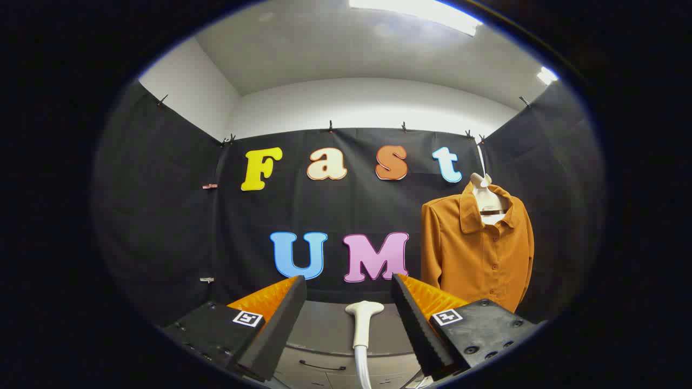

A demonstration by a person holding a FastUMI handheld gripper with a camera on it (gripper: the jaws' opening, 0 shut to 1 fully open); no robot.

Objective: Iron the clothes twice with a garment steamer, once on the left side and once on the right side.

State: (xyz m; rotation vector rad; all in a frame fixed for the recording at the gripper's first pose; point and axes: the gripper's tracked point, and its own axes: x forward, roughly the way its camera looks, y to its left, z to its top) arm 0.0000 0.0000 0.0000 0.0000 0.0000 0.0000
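An orange-brown buttoned shirt [478, 251] hangs on a pale hanger [485, 195] against the booth's black wall, beyond my right finger and a little to its right. A white garment steamer [363, 319] lies on the grey counter [324, 327], its head pointing away from me and its hose trailing toward me. It sits between the lines of my two fingers, just ahead of them. My gripper [348, 289] is open, with nothing pressed between the black ridged pads [411, 316].
The grey counter has a drawer front with a dark handle [321, 366] below its edge. Black cloth walls close in the booth on the left, back and right, and small clips hold the cloth along the top.
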